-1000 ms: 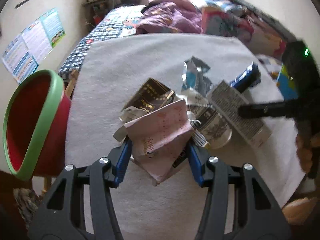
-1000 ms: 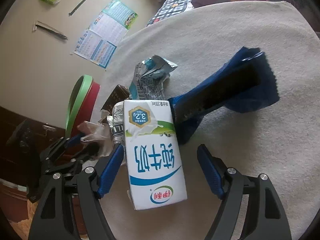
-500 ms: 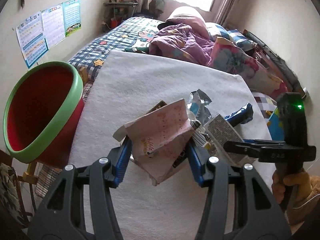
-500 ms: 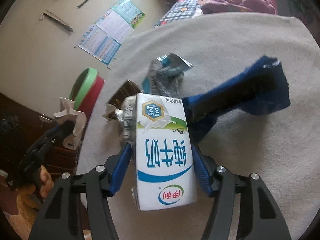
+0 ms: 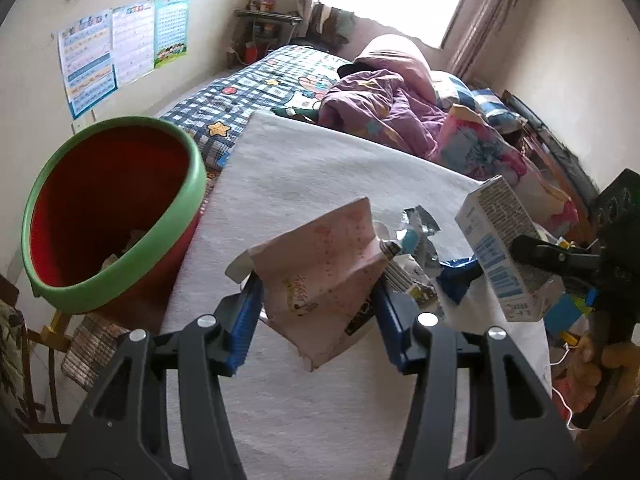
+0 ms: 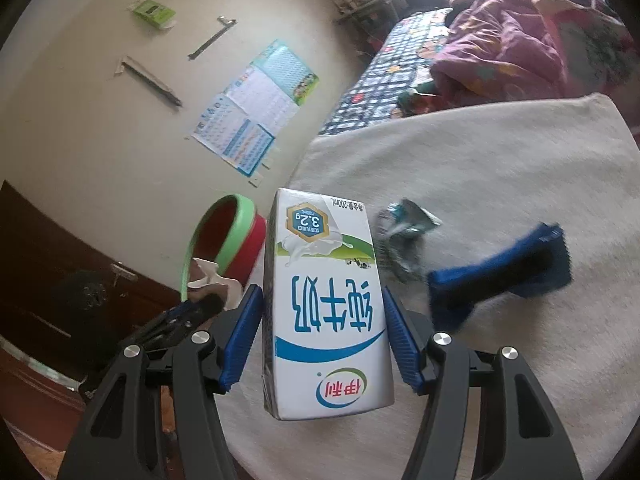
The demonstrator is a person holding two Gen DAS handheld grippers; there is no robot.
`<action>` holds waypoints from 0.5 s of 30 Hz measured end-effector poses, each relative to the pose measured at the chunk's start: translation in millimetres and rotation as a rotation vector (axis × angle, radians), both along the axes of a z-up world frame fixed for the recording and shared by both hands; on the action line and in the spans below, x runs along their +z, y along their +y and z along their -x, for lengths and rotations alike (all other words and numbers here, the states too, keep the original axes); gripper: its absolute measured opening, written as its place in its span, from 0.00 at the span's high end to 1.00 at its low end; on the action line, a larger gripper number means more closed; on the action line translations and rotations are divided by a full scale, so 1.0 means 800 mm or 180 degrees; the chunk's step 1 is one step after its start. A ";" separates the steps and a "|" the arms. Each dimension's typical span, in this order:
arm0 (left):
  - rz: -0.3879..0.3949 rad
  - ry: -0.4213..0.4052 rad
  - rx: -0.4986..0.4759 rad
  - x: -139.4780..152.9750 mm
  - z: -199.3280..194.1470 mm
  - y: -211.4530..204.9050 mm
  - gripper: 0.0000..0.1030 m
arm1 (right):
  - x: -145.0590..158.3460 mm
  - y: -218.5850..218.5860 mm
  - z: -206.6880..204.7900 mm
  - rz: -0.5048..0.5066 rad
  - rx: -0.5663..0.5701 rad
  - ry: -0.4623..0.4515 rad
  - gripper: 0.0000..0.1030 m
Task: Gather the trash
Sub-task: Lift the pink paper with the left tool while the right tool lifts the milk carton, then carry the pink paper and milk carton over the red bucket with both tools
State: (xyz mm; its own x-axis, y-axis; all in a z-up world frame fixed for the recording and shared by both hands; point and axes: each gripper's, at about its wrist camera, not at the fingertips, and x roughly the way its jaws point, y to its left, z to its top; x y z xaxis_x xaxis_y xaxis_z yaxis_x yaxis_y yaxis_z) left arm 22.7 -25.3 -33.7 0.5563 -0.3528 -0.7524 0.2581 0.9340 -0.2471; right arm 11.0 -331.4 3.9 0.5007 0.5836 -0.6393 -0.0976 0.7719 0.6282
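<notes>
Trash is being gathered off a table (image 5: 304, 184) draped in a pale cloth, and the red bin with a green rim (image 5: 108, 216) waits just off its left edge, tilted so its mouth faces the work, likely so things can go in without a long reach. A little rubbish already lies at its bottom. The right hand-held gripper (image 6: 322, 336) has just been closing and now clamps the milk carton (image 6: 324, 300) by its two sides, upside down and clear of the cloth. The left hand-held gripper (image 5: 318, 304) pinches a crumpled pink paper bag (image 5: 320, 272), lifted beside the bin. Smaller scraps remain on the cloth: a blue wrapper (image 6: 504, 272) and a silver foil packet (image 6: 404, 226).
</notes>
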 end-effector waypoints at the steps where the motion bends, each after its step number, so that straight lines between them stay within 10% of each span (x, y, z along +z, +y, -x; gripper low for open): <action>1: 0.0014 0.0001 0.0026 0.001 -0.001 0.004 0.51 | 0.001 0.006 -0.002 0.0000 0.0029 -0.0011 0.43; 15: -0.0002 -0.0028 0.0162 0.003 -0.001 0.035 0.50 | 0.012 0.070 -0.022 0.0033 0.0307 -0.0123 0.44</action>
State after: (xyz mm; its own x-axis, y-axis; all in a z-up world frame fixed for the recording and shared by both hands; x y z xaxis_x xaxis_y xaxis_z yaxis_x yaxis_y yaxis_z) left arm 23.5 2.6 -31.1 0.5801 -0.3234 -0.7476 0.2125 0.9461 -0.2445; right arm 28.6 -275.3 13.3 0.4668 0.6237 -0.6270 -0.1958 0.7643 0.6145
